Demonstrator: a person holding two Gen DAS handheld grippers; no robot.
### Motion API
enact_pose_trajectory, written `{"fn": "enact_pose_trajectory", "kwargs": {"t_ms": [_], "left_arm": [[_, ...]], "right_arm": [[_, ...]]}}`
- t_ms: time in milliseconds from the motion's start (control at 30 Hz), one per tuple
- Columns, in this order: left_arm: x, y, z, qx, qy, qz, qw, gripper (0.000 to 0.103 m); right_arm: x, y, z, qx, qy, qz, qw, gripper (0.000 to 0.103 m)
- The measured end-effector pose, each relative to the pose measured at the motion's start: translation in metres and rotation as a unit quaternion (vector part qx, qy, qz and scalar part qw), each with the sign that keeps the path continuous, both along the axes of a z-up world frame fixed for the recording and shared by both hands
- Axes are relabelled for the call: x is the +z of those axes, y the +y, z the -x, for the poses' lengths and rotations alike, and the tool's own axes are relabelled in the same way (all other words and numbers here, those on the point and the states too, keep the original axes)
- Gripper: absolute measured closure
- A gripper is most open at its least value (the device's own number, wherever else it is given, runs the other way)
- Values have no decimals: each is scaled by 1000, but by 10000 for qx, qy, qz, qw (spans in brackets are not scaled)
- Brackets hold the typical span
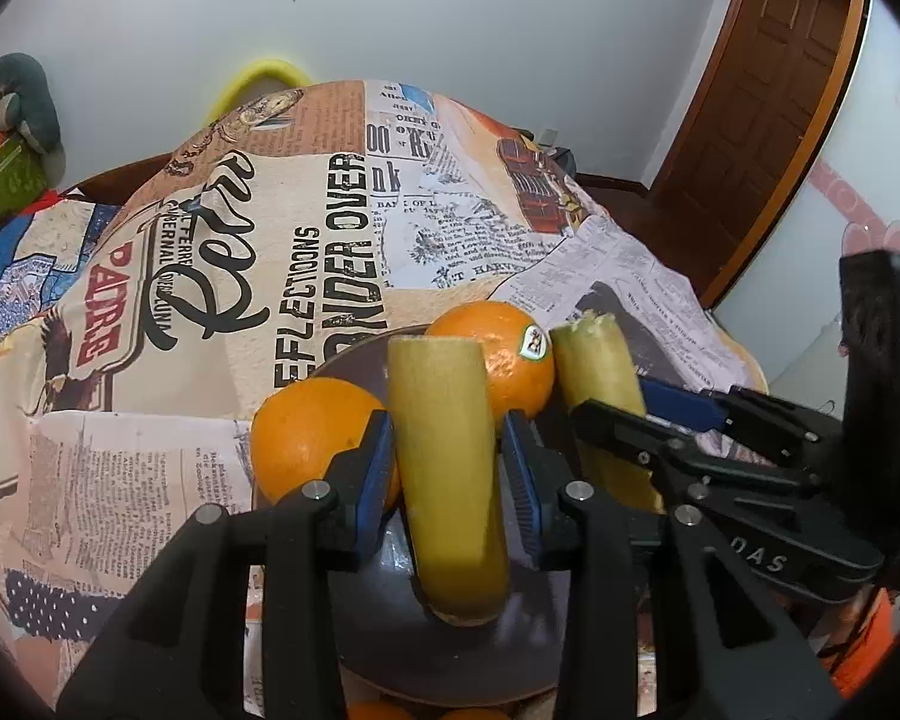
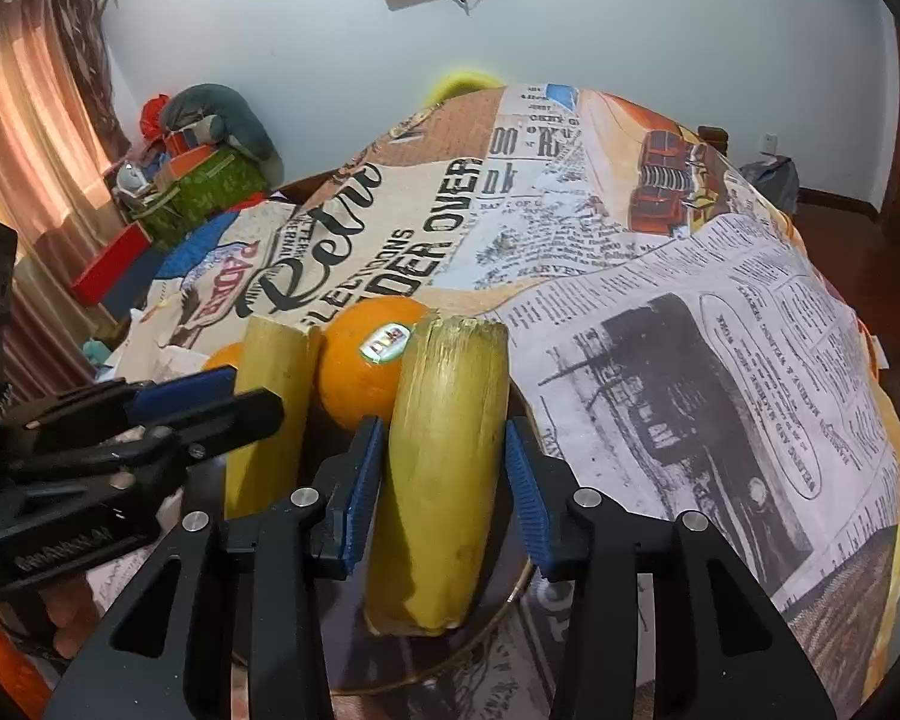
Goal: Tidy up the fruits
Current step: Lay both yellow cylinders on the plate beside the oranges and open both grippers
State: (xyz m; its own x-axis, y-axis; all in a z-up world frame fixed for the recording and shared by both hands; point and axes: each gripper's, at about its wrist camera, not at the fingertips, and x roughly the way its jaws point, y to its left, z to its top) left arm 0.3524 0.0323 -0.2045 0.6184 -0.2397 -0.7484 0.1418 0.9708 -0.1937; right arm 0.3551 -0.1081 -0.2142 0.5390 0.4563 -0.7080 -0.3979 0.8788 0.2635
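Each gripper's fingers are bracketing, perhaps lightly pinching, an upright yellow stalk on the plate (image 1: 354, 372): left gripper (image 1: 448, 456), left stalk (image 1: 447, 480), right gripper (image 2: 444, 468), right stalk (image 2: 444, 468); either stalk could be toppling against the oranges (image 1: 492, 354) just beyond the fingertips.

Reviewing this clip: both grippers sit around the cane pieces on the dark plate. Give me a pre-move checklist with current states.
1. Left gripper straddles the left cane piece: ok.
2. Left pads in contact with it: cannot tell; a gap shows on the right side.
3. Right gripper straddles the right cane piece: ok.
4. Right pads closed on it: not ok; gaps show on both sides.
5. Both pieces rest on the plate: ok.
6. Stickered orange clear of the right piece: not ok; it sits right against it.
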Motion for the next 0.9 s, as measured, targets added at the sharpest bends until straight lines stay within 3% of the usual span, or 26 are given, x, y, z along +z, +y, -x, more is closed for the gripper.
{"fn": "enact_pose_trajectory", "kwargs": {"t_ms": [667, 800, 900], "left_arm": [[47, 5, 57, 80, -372, -125, 9992, 66], [58, 7, 78, 135, -446, -205, 9987, 62], [62, 10, 96, 224, -488, -309, 9981, 54]], "right_arm": [[49, -10, 45, 65, -566, 260, 9980, 62], [59, -14, 62, 32, -690, 310, 9971, 53], [64, -18, 78, 14, -767, 338, 9965, 44]]}}
